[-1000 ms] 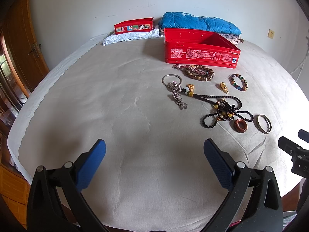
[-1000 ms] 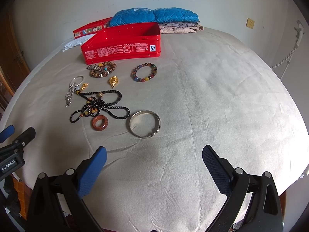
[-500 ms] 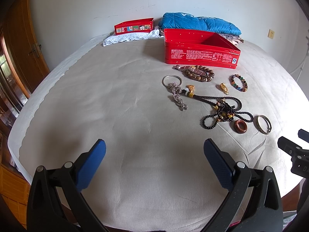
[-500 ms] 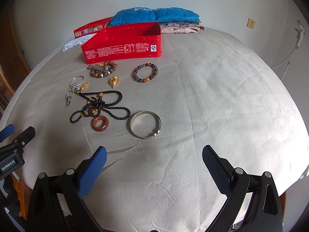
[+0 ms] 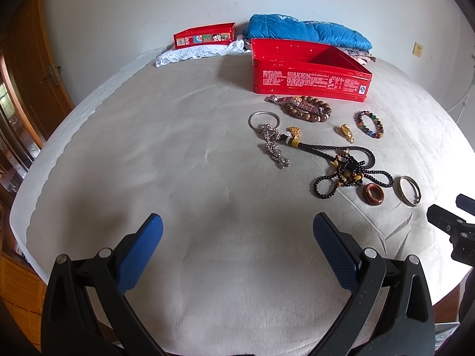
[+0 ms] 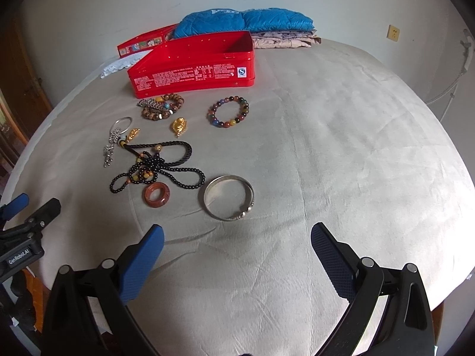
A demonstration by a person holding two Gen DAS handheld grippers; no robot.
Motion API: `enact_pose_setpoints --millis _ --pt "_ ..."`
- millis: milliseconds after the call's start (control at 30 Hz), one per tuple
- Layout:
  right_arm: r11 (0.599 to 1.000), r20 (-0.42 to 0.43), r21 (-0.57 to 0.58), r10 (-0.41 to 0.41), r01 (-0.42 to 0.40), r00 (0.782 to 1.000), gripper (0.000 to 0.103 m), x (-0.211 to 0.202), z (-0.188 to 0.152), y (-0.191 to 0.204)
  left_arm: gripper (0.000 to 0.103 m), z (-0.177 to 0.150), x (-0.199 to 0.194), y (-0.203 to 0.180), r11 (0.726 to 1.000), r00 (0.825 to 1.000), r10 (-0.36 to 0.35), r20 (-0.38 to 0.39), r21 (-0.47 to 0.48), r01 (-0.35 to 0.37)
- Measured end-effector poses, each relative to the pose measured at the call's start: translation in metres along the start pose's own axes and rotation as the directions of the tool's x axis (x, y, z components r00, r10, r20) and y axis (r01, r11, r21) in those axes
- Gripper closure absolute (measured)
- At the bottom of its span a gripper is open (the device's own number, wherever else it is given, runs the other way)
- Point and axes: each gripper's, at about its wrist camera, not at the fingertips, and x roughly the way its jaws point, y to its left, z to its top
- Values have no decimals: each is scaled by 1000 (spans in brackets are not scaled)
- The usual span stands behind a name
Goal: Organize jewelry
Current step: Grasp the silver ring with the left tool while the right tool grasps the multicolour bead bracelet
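Both the left gripper and right gripper are hovering spread wide, empty. Jewelry is lying loose on the bed before the red tin. Approach step: the silver bangle, nearest the right fingers, is the likely first pick.

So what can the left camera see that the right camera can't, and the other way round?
Only the left view shows the wooden door and the left hand-held gripper up close, its jaws wide apart.

Only the right view shows the bare far side of the bed, the cable on the wall and the right hand-held gripper up close, also open and empty.

Both show the open red tin, the jewelry lying outside it, such as the silver bangle, the blue bedding and the wall socket.
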Motion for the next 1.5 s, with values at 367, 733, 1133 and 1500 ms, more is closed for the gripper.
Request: enact_pose_setpoints --millis 367,733,1133,1500 --pt "994 -8 47 97 -97 995 11 23 63 -25 3 62 36 26 996 997 -62 -54 -63 58" --pt "992 -113 68 111 -103 987 14 83 131 -29 4 133 122 -3 994 963 -105 -246 -10 106" --pt "991 -148 71 120 -110 982 16 117 149 -29 12 141 170 -16 989 921 -144 -362 -21 146" --pt "991 -203 41 133 -127 970 30 133 154 -21 60 152 169 -13 985 920 -171 -353 -33 171"
